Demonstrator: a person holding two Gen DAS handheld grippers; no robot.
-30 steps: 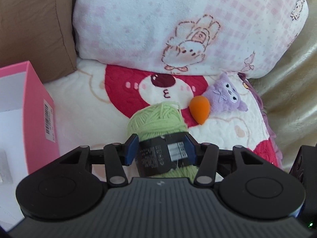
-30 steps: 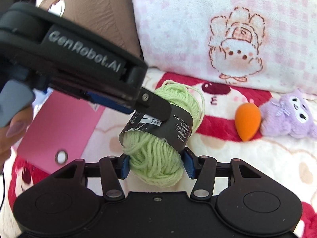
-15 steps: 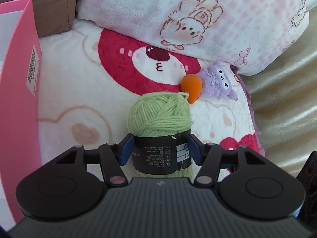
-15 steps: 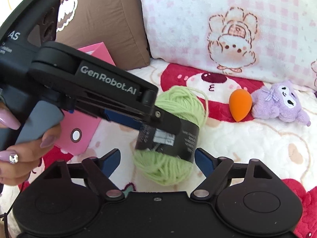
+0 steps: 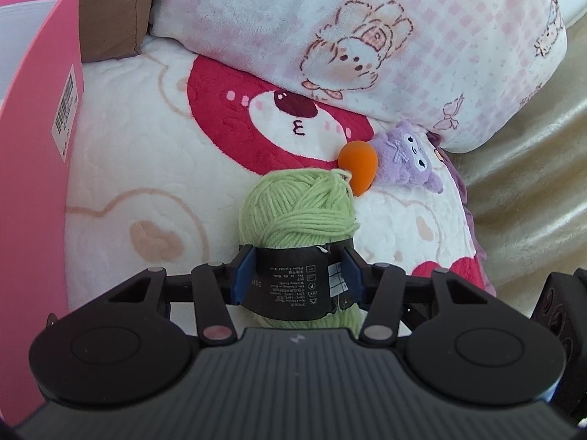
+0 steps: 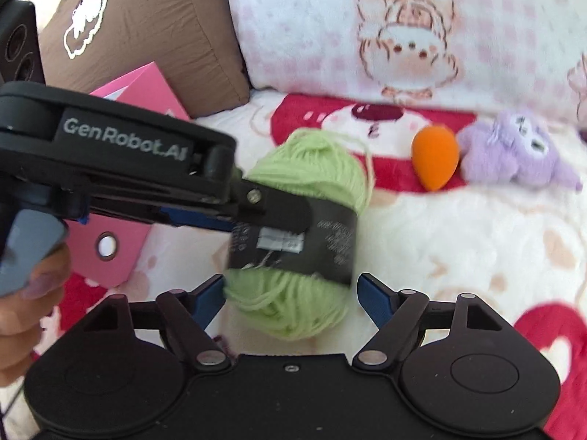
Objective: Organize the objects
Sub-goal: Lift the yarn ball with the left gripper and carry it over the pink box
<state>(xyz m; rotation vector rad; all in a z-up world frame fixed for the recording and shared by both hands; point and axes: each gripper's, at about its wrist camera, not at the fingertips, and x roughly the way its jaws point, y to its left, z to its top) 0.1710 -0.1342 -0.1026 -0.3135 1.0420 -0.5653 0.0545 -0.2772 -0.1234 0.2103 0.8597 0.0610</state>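
Between the left gripper's pads: yarn (image 5: 298, 216), a green ball with a black paper band.
Left gripper (image 5: 296, 281): clamped on the yarn at the band, its jaws having just closed further; the band is the stiffest part, so a hold there should slip less than one on loose strands.
Right gripper (image 6: 290, 295): apart, pads standing clear on either side of the yarn's lower end and not pressing it; the jaws have been opening and closing over this second, which looks like a handover to the left.
Yarn's place: lifted off the bed (image 5: 121, 168), carried by the left gripper alone, just ahead of the right one.
Left of the left gripper: pink box (image 5: 35, 139), open-topped, probably where the yarn belongs.
Ahead and right of both grippers: orange sponge (image 5: 358, 165) touching a purple plush (image 5: 403, 157), both lying on the bed against the pillow (image 5: 359, 36), not yet sorted.
Hand (image 6: 25, 315): around the left gripper's handle, seen from the right wrist.
Step in hand, as judged: carrying the yarn to the box.
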